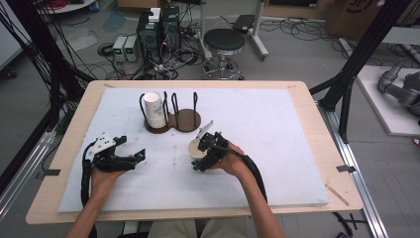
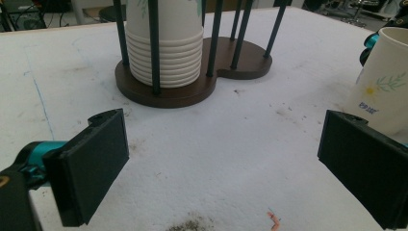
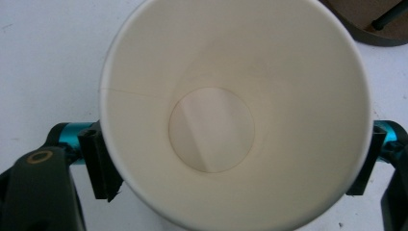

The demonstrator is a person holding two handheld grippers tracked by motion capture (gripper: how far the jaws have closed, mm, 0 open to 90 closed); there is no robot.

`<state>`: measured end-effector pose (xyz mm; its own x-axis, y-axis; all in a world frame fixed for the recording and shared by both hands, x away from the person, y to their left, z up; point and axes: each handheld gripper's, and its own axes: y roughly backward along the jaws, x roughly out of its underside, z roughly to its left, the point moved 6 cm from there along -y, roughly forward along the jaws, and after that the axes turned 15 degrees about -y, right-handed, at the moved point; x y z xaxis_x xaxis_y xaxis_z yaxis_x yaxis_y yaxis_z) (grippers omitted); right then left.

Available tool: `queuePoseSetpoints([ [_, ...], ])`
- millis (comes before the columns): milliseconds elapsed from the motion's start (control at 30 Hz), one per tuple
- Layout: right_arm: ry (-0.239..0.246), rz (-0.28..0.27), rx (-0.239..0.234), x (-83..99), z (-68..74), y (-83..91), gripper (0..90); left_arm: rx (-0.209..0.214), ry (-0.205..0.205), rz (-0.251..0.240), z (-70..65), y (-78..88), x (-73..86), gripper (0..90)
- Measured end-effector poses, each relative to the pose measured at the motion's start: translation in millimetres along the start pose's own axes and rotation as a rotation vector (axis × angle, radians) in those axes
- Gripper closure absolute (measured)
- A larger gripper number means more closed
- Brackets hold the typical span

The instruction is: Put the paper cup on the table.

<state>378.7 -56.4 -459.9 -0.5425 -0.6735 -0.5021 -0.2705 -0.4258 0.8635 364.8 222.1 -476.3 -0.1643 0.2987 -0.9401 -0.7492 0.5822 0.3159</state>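
your right gripper (image 1: 207,151) pinches the upright white paper cup (image 1: 198,147) mid-table, with the dark wooden two-bay cup rack (image 1: 185,120) at its eleven o'clock, while your left gripper (image 1: 130,157) idles spread.

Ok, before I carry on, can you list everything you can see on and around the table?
White paper cup with a leaf print: one, upright, clamped in the right tool, right of table centre.
Stack of white paper cups: one stack, upside down in the holder's left bay.
Dark brown wooden two-bay cup holder with black rods: one, rear centre; right bay empty.
White foam mat: one, covering the table.
Light wooden table: one.
Black round stool: one, on the floor behind.
Computer boxes and cables: several, on the floor behind.
Left tool: black, open, empty.
Right tool: black, shut on the cup.
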Motion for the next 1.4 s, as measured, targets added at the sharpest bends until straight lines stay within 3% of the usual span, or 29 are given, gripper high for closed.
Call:
queuePoseSetpoints([
  [767,0.002,-0.005,-0.067,11.9,-4.1,7.7,16.8,-0.002,0.001,0.001,-0.5,-0.3,-0.1,3.7],
  [1100,0.000,-0.038,-0.107,19.8,-10.5,19.6,16.8,0.000,0.000,0.002,-0.2,-0.3,0.1,3.8],
  [1400,-0.028,-0.074,-0.100,31.0,-21.8,32.1,16.9,0.000,0.001,0.000,0.2,-0.3,0.1,3.8],
])
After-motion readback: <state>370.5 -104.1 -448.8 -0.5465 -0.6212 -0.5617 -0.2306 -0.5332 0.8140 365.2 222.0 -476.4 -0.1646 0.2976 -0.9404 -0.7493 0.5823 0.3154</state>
